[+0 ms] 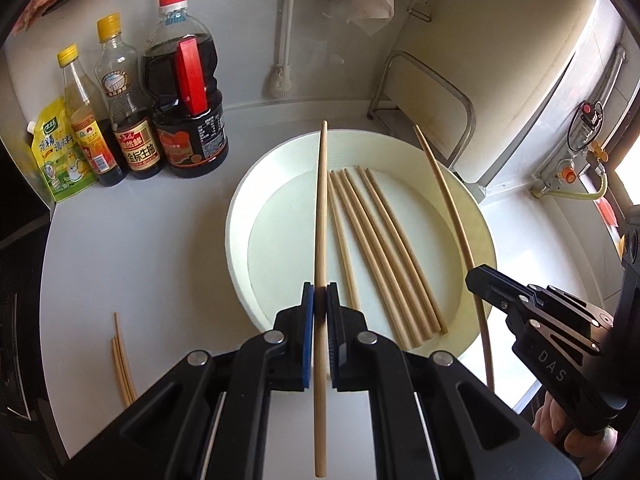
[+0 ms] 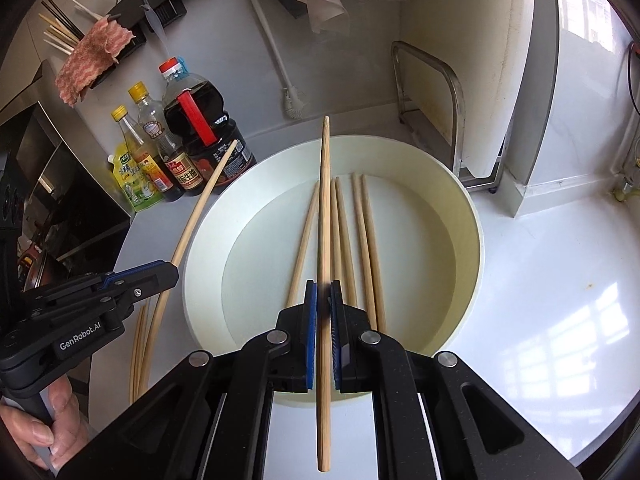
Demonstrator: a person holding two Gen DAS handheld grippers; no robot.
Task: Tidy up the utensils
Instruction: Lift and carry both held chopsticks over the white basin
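In the left wrist view, the left gripper (image 1: 320, 300) is clamped on a long pale wooden chopstick (image 1: 320, 208), its blue-padded fingers (image 1: 307, 320) pressed against the stick from either side; the stick runs straight ahead over the near rim of a round white shallow basin (image 1: 240, 216) and trails back past the camera. Inside the basin a group of plain wooden chopsticks (image 1: 384, 256) lies flat on the bottom, fanned slightly and leaning to the right. At the right edge the right gripper (image 1: 480, 276) pinches a second long wooden chopstick (image 1: 452, 204), which arcs over the basin's right rim. A few thin wooden chopsticks (image 1: 122, 364) lie on the white countertop (image 1: 140, 248) to the left, well apart from the basin. Four dark sauce bottles and a green seasoning pouch (image 1: 132, 120) stand against the back wall. In the right wrist view, the right gripper (image 2: 323, 300) is closed tight on its long chopstick (image 2: 325, 200), held above the loose chopsticks (image 2: 360, 248) resting in the basin (image 2: 468, 232). To the left, the left gripper (image 2: 170, 270) grips its own chopstick (image 2: 200, 208), which slants up toward the sauce bottles (image 2: 192, 148), beside the basin's left rim.
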